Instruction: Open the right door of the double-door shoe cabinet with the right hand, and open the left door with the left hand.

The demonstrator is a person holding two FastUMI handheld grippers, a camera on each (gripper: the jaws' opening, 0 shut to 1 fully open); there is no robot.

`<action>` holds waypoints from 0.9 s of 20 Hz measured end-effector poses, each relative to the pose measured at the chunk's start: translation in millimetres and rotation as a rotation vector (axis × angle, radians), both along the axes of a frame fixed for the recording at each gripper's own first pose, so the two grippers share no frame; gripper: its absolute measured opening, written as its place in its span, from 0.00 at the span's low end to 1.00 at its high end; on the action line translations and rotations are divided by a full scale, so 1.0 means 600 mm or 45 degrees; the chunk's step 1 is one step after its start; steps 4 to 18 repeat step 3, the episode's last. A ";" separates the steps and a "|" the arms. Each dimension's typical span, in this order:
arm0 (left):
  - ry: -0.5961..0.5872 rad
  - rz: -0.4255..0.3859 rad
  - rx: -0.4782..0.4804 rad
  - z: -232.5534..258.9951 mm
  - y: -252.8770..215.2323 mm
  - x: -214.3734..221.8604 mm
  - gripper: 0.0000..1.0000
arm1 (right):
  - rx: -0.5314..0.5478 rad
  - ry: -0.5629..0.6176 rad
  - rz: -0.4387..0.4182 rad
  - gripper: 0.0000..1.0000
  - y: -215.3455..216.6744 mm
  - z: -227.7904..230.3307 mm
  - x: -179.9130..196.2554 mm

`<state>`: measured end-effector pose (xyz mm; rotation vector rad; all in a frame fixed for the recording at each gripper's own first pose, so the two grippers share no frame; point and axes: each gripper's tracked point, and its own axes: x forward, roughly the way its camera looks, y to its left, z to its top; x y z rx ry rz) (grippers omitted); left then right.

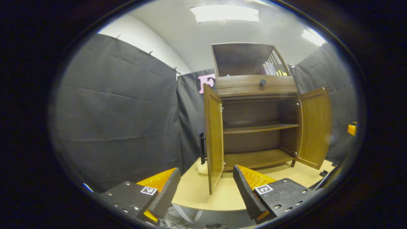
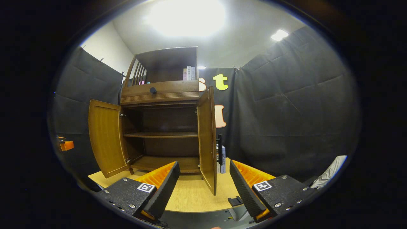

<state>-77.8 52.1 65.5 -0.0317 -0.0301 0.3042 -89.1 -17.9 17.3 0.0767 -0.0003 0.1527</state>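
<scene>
In the left gripper view we've got the left gripper (image 1: 205, 187) spread wide, holding nothing, with the shoe cabinet (image 1: 257, 86) on the table (image 1: 203, 197) ahead, its left door (image 1: 213, 140) and right door (image 1: 314, 127) both swung open. Right gripper view: our right gripper (image 2: 205, 183) is wide apart too, empty, just in front of the right door (image 2: 207, 136); the left door (image 2: 106, 136) stands open.
</scene>
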 end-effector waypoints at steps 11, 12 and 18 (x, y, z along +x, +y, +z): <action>-0.005 0.005 -0.002 0.004 0.003 0.003 1.00 | -0.002 0.000 0.006 0.97 0.003 -0.001 0.006; -0.005 0.005 -0.002 0.004 0.003 0.003 1.00 | -0.002 0.000 0.006 0.97 0.003 -0.001 0.006; -0.005 0.005 -0.002 0.004 0.003 0.003 1.00 | -0.002 0.000 0.006 0.97 0.003 -0.001 0.006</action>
